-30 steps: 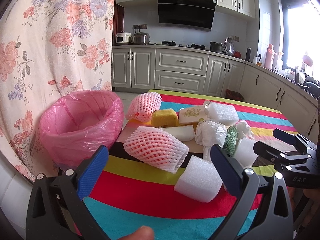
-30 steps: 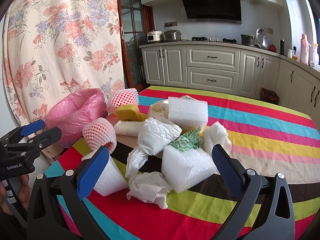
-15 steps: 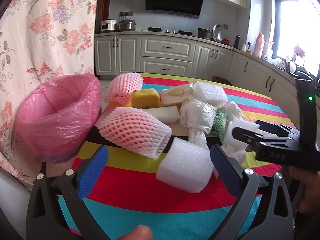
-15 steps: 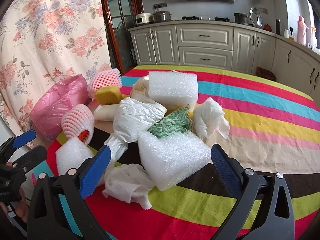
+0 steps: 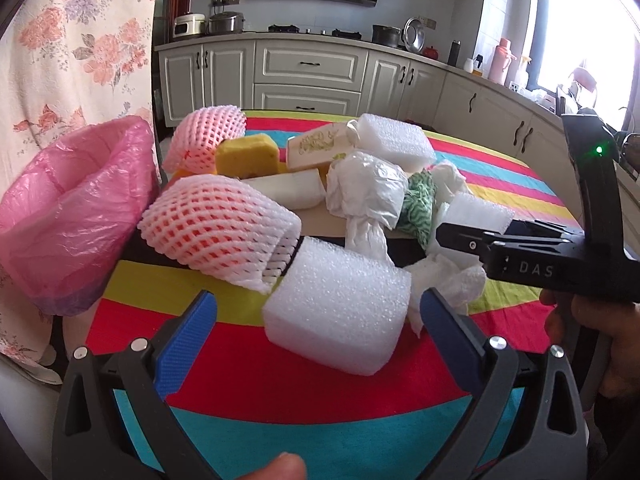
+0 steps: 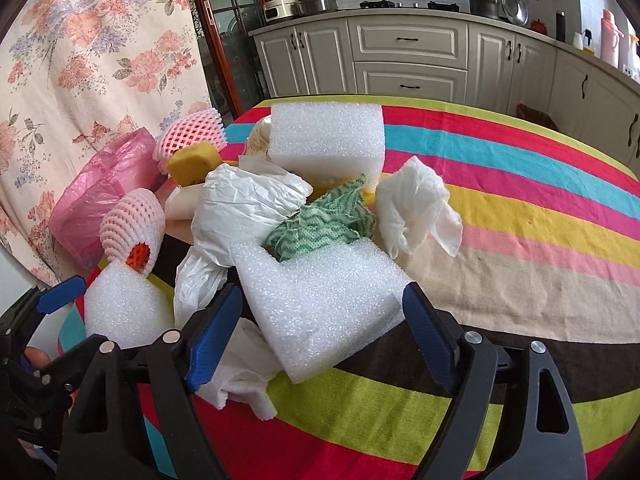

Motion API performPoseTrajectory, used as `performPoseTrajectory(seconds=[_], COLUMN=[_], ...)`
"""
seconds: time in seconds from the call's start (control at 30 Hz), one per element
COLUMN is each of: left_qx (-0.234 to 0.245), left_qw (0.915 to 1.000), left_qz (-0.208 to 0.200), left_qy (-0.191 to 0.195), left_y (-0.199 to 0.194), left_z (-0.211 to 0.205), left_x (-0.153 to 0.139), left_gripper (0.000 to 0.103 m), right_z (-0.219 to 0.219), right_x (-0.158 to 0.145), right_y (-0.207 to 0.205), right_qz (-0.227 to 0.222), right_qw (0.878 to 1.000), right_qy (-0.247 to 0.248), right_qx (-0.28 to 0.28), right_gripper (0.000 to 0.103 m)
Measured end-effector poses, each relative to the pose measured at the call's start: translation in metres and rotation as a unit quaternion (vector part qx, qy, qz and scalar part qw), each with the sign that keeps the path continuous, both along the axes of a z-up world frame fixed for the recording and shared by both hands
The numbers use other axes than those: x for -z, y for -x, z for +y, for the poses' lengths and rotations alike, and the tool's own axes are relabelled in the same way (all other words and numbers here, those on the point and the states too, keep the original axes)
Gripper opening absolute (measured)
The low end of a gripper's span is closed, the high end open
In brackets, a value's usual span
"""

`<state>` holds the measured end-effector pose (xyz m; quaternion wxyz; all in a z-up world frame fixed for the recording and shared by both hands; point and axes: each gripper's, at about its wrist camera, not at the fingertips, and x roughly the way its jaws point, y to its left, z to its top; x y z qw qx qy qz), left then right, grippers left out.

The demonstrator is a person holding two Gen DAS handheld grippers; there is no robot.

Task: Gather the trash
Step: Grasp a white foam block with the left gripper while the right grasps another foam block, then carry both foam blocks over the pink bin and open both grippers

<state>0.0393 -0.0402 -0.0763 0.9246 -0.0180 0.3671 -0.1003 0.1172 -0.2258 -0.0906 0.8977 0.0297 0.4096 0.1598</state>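
A pile of trash lies on a striped tablecloth (image 5: 280, 384). My left gripper (image 5: 318, 320) is open, its jaws standing on either side of a white foam block (image 5: 340, 304) without touching it. A pink foam net sleeve (image 5: 220, 224) lies just behind that block. My right gripper (image 6: 322, 314) is open around a notched white foam block (image 6: 324, 300), with gaps on both sides. A pink trash bag (image 5: 72, 216) stands open at the table's left edge. It also shows in the right wrist view (image 6: 100, 196).
The pile also holds a second pink net (image 5: 208, 136), a yellow sponge (image 5: 248, 156), a white plastic bag (image 6: 244, 208), a green cloth (image 6: 320, 228), crumpled tissue (image 6: 416, 204) and a large foam block (image 6: 324, 140). Kitchen cabinets (image 5: 308, 76) stand behind; a floral curtain (image 6: 80, 60) hangs left.
Both grippers have moved forward and down into the pile. Each now has a white foam block between its open jaws.
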Motion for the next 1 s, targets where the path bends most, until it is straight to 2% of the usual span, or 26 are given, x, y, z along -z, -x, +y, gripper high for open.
performPoseTrajectory(seconds=[0.07, 0.17, 0.3, 0.67, 1.0], left_qx=[0.005, 0.009, 0.022, 0.024, -0.005], left_qw=[1.0, 0.9998, 0.9994, 0.9993, 0.9984], left_qz=[0.007, 0.014, 0.015, 0.003, -0.043], left_qy=[0.005, 0.01, 0.02, 0.03, 0.037], left_y=[-0.002, -0.004, -0.003, 0.003, 0.007], left_z=[0.0, 0.001, 0.0, 0.005, 0.027], left_x=[0.002, 0.002, 0.001, -0.011, -0.051], left_gripper=[0.095, 0.081, 0.071, 0.069, 0.069], right_z=[-0.002, -0.005, -0.007, -0.017, -0.017], right_x=[0.0, 0.0, -0.002, -0.017, -0.053], right_y=[0.001, 0.004, 0.008, 0.018, 0.019], right_qz=[0.003, 0.003, 0.002, -0.019, -0.056], right_qw=[1.0, 1.0, 1.0, 1.0, 0.998], right_qy=[-0.004, -0.009, -0.013, -0.015, -0.019], right_qx=[-0.002, -0.002, -0.002, 0.011, 0.004], right_gripper=[0.076, 0.073, 0.071, 0.07, 0.07])
